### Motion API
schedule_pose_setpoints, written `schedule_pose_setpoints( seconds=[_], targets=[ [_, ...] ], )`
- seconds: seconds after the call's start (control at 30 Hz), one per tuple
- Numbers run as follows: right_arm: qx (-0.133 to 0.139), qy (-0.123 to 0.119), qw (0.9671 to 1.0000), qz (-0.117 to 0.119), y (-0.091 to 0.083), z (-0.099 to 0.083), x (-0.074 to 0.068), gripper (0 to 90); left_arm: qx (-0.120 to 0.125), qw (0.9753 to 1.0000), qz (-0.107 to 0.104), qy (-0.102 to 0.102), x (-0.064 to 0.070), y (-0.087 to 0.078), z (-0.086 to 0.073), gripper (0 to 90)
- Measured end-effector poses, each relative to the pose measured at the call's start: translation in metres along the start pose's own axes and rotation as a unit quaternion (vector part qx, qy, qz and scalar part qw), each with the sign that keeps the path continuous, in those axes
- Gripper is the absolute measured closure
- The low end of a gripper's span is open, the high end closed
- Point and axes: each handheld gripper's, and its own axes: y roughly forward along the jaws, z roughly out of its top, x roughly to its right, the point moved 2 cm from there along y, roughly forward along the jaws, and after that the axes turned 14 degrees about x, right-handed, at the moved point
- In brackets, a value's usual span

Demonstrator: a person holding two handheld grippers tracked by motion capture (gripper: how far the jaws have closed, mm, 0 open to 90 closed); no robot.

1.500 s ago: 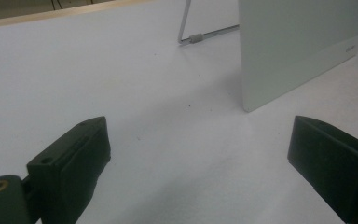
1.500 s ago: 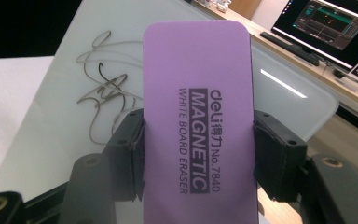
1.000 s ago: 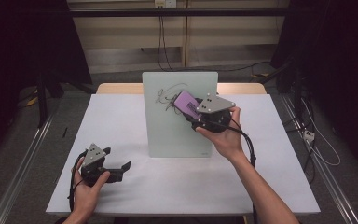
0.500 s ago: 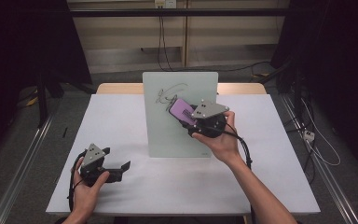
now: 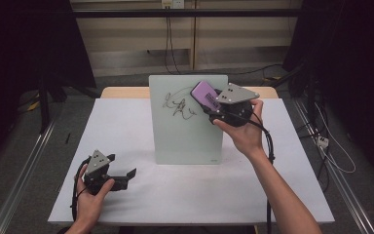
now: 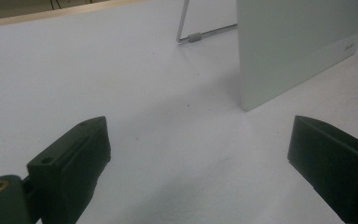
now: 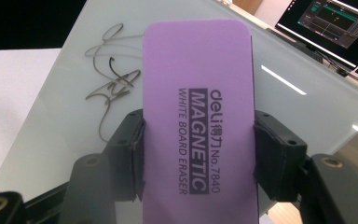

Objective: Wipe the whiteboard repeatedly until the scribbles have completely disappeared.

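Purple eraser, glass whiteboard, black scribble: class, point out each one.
purple eraser [image 7: 196, 116], right gripper view, printed face.
glass whiteboard [image 5: 185, 139], high view, bare lower pane.
black scribble [image 5: 177, 106], high view, middle strokes.

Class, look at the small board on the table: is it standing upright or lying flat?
Upright, leaning slightly back. The board stands on its bottom edge on the table; a wire stand props it behind.
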Motion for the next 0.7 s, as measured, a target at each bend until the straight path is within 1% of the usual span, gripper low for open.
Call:
schedule_pose_setpoints(
  seconds=[0.07, 0.17, 0.23, 0.33, 0.4, 0.47, 0.53, 0.6, 0.7],
  targets=[
    [0.001, -0.005, 1.0000, -0.007, 0.001, 0.000, -0.002, 42.0, 0.000, 1.0000, 0.000, 0.000, 0.000, 0.000, 0.000, 5.7],
    [0.007, 0.005, 0.9999, -0.007, 0.004, 0.002, -0.001, 42.0, -0.002, 1.0000, 0.001, 0.002, 0.000, 0.001, 0.000, 5.7],
    [0.006, 0.004, 1.0000, -0.006, 0.006, 0.004, -0.001, 42.0, 0.000, 1.0000, 0.001, 0.002, 0.001, 0.001, 0.000, 5.7],
    [0.007, 0.002, 1.0000, -0.005, 0.007, 0.004, -0.004, 42.0, -0.002, 1.0000, 0.000, 0.004, 0.000, 0.000, 0.000, 5.7],
    [0.002, -0.001, 1.0000, 0.002, 0.008, 0.000, -0.009, 42.0, -0.001, 1.0000, 0.000, 0.003, 0.000, 0.000, 0.000, 5.7],
    [-0.005, -0.004, 0.9999, 0.011, 0.010, -0.006, -0.018, 42.0, -0.001, 1.0000, 0.000, 0.003, 0.000, 0.000, 0.000, 5.7],
    [-0.008, -0.004, 0.9998, 0.016, 0.011, -0.011, -0.025, 42.0, -0.001, 1.0000, 0.000, 0.002, 0.000, 0.000, 0.000, 5.7],
    [-0.010, -0.001, 0.9997, 0.023, 0.013, -0.015, -0.030, 42.1, -0.001, 1.0000, -0.002, 0.005, 0.001, 0.001, 0.000, 5.7],
    [-0.017, -0.004, 0.9992, 0.037, 0.016, -0.021, -0.040, 42.1, -0.002, 1.0000, -0.001, 0.003, 0.001, 0.001, 0.000, 5.7]
  ],
)
